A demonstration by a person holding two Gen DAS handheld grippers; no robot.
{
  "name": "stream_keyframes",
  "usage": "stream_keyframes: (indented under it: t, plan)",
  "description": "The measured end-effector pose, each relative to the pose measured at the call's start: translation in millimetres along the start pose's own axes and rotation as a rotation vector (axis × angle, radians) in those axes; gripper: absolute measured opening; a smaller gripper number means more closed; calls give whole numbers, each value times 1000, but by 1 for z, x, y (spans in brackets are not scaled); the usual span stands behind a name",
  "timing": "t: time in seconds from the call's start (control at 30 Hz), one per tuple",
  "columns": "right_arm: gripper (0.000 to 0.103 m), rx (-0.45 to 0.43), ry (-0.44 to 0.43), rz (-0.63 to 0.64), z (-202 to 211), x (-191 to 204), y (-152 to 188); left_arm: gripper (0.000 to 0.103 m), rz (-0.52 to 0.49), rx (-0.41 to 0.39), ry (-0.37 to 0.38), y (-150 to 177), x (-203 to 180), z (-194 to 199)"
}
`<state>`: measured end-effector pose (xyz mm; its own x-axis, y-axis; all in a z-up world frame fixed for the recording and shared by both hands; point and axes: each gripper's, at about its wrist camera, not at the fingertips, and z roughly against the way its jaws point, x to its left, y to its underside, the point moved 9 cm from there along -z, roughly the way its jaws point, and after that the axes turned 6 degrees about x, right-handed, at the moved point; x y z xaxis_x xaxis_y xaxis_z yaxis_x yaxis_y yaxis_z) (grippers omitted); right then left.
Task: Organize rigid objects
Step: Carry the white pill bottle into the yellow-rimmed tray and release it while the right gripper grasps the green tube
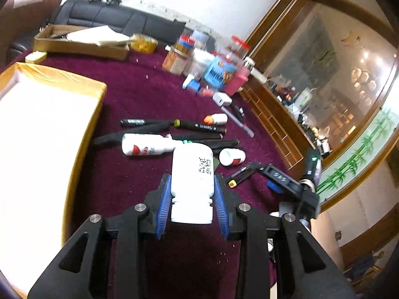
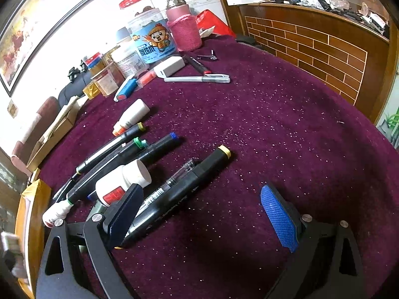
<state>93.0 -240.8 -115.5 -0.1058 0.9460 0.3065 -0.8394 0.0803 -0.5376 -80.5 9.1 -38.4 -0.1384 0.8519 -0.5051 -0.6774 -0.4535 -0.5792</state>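
My left gripper is shut on a white pill bottle. Its blue pads press the bottle's sides just above the cap, and the bottle hangs above the purple tablecloth. Below and beyond it lie several black markers, a white bottle with a red label and a small white bottle. A gold-rimmed box with a white inside stands to the left. My right gripper rests open low over the cloth with nothing between its fingers. A black marker with a yellow cap lies beside its left pad.
Jars and tins, a pink flask, a white charger and a silver pen crowd the table's far side. A cardboard box sits at the back left. A wooden cabinet borders the table.
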Motion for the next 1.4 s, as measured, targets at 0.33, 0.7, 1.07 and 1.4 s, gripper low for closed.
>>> stream_keyframes:
  t: [0.33, 0.7, 1.07, 1.4]
  plan:
    - [93, -5, 169, -1, 2, -8, 0, 31, -27, -164, 6, 7, 32, 89]
    - [93, -35, -115, 200, 87, 83, 17, 31, 6, -242, 63, 13, 49, 118]
    - [47, 226, -130, 313, 8, 138, 60, 31, -8, -209, 22, 26, 45, 109]
    - [41, 201, 156, 408, -27, 140, 67, 31, 37, -194, 1, 23, 58, 105]
